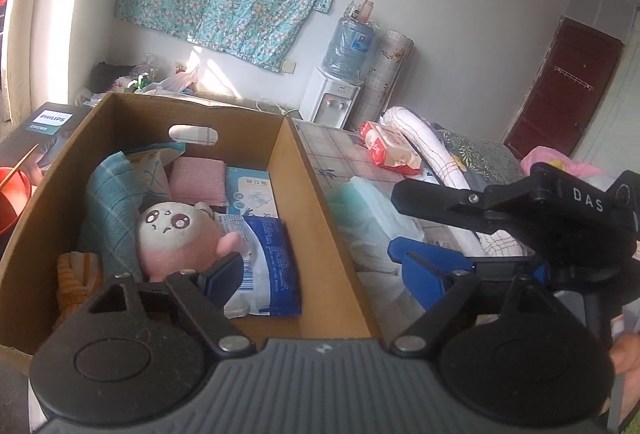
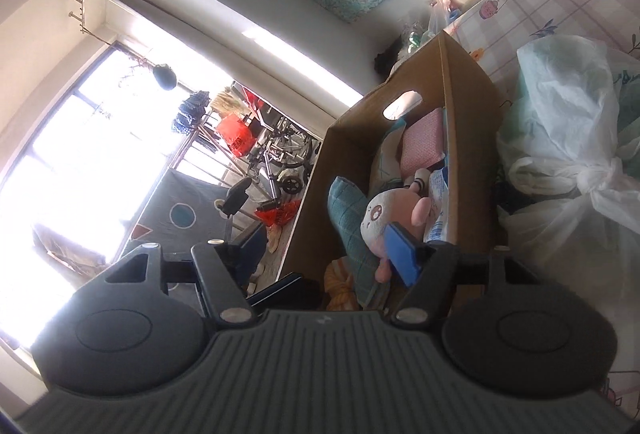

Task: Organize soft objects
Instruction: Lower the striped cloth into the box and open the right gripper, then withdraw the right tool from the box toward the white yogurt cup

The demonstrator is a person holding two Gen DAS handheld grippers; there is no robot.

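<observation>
An open cardboard box (image 1: 296,169) holds a pink-and-white plush toy (image 1: 176,230), a teal checked cloth (image 1: 108,201), a pink pad (image 1: 198,179), blue-and-white packets (image 1: 272,266) and an orange striped cloth (image 1: 74,274). My left gripper (image 1: 324,274) is open over the box's near right corner, one pad inside beside the plush and one outside the wall; nothing is held. My right gripper (image 2: 324,262) is open too and tilted. Its blue pad (image 2: 404,258) is in front of the plush (image 2: 376,213), with no grip. Its black body (image 1: 560,209) shows in the left wrist view.
A knotted white plastic bag of soft goods (image 2: 560,153) lies right of the box on the checked tablecloth (image 1: 332,145). A red wipes pack (image 1: 390,149) and a rolled white quilt (image 1: 424,137) lie further back. A dark printed carton (image 1: 44,129) and a red basin (image 1: 12,193) are to the left.
</observation>
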